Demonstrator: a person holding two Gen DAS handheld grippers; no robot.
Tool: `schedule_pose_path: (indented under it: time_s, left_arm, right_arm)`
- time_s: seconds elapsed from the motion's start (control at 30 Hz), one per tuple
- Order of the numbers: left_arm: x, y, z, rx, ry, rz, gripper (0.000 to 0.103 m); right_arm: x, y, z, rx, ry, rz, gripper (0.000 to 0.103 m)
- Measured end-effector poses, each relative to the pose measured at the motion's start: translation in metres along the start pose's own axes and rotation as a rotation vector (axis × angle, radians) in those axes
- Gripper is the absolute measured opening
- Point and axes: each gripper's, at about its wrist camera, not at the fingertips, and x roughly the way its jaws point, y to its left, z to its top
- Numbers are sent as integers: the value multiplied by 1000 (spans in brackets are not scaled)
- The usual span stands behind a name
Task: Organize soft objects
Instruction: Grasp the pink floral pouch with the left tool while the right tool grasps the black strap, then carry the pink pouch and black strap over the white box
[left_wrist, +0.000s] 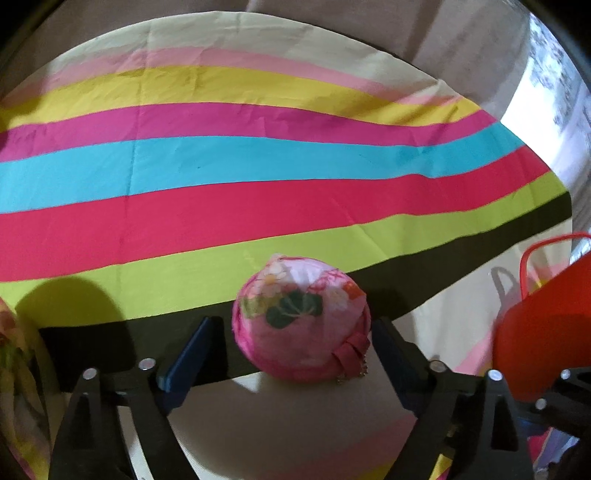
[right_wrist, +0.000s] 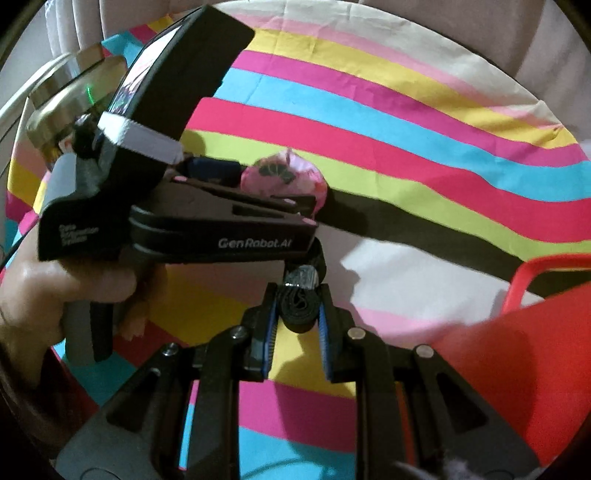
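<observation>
Nearest to you in the right wrist view, your right gripper (right_wrist: 297, 314) has its blue-padded fingers (right_wrist: 271, 325) pinched onto a dark rolled strap (right_wrist: 297, 308). The roll sits upright between the pads, and a shiny wrapped end shows at its top. Beneath it lies the striped sheet (right_wrist: 388, 122), here showing yellow, pink and blue bands.

Just right of that gripper, a red basket (right_wrist: 517, 339) fills the lower right corner. Its handle (right_wrist: 532, 266) stands up over the white part of the cloth.

To the left, your left hand (right_wrist: 48, 295) grips the other tool's handle. That tool's black body reaches toward the middle of the sheet.

In the left wrist view, your left gripper (left_wrist: 291, 343) is spread wide. Its blue fingers (left_wrist: 188, 354) stand on either side of a round floral pink pouch (left_wrist: 301, 319), and neither pad clearly touches it. The pouch rests on the sheet, straddling the black stripe and the white band. A pink tab and a small chain hang at its lower right edge. The red basket (left_wrist: 543, 332) sits near it on the right, apart from the pouch.

Farther out, the bands run lime, red, blue, magenta, yellow, pale pink and cream. Beyond the sheet's far edge stands a pale wall or curtain (left_wrist: 461, 33); I cannot tell which.
</observation>
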Motion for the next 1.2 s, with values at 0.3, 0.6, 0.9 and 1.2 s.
schedule_pose_path:
  time_s: [0.3, 0.6, 0.9, 1.2]
  left_arm:
    - [9, -14, -4, 101, 1, 96, 91]
    - [4, -14, -4, 94, 3, 108, 74]
    - [-35, -17, -8, 69, -7, 116, 74]
    - [-105, -54, -32, 93, -54, 95, 74]
  right_arm:
    - [-6, 2, -19, 12, 44, -26, 23]
    - [-22, 13, -27, 3, 30, -29, 23]
    - [-52, 8, -41, 27, -18, -48, 23]
    - [-100, 0, -68, 70, -72, -72, 23]
